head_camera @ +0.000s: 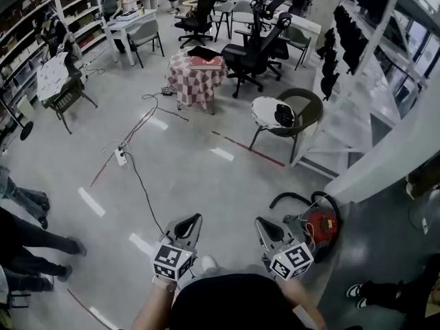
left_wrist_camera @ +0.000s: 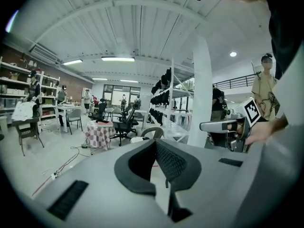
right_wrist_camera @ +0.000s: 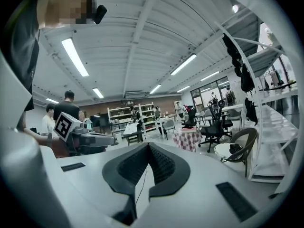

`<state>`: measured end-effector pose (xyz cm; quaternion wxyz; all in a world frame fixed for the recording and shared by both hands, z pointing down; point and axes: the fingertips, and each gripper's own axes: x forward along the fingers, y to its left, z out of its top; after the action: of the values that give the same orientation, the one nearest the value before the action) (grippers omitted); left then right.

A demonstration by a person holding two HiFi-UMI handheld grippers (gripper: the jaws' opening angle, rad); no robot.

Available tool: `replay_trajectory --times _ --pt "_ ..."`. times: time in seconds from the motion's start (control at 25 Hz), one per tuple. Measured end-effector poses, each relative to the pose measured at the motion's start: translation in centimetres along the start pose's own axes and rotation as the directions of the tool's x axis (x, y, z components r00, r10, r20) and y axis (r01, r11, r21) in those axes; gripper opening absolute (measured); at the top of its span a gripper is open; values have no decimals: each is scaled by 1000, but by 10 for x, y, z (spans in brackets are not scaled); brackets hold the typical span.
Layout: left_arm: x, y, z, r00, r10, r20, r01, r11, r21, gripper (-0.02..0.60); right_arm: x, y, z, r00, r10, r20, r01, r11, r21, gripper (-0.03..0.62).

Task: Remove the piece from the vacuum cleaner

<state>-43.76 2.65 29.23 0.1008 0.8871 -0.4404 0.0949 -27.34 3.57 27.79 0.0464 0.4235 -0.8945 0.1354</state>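
Observation:
The red vacuum cleaner (head_camera: 321,225) stands on the floor at the lower right, with its black hose (head_camera: 294,197) curving off to the left. My right gripper (head_camera: 265,226) hangs in the air just left of the vacuum, shut and empty, apart from it. To its left my left gripper (head_camera: 190,223) is also shut with nothing in it. Both point out across the room. The left gripper view shows its closed jaws (left_wrist_camera: 155,143) and the right gripper (left_wrist_camera: 227,126) beside them. The right gripper view shows closed jaws (right_wrist_camera: 147,147) and the left gripper (right_wrist_camera: 84,137). Neither gripper view shows the vacuum.
A round-backed chair (head_camera: 287,113) stands ahead, with a white shelving rack (head_camera: 375,95) to its right. A checkered-cloth table (head_camera: 196,75) and office chairs (head_camera: 255,53) are farther off. A power strip with cables (head_camera: 121,157) lies on the floor. People's legs (head_camera: 27,205) are at the left.

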Motion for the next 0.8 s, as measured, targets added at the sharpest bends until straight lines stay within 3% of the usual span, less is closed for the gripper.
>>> replay_trajectory --times 0.32,0.8 --pt "25 50 -3 1000 -16 -22 16 1000 -16 18 50 -14 -3 999 -22 -32 22 1000 14 26" --pt "143 60 24 995 -70 -65 71 997 13 18 79 -120 15 996 -85 -30 86 995 58 26"
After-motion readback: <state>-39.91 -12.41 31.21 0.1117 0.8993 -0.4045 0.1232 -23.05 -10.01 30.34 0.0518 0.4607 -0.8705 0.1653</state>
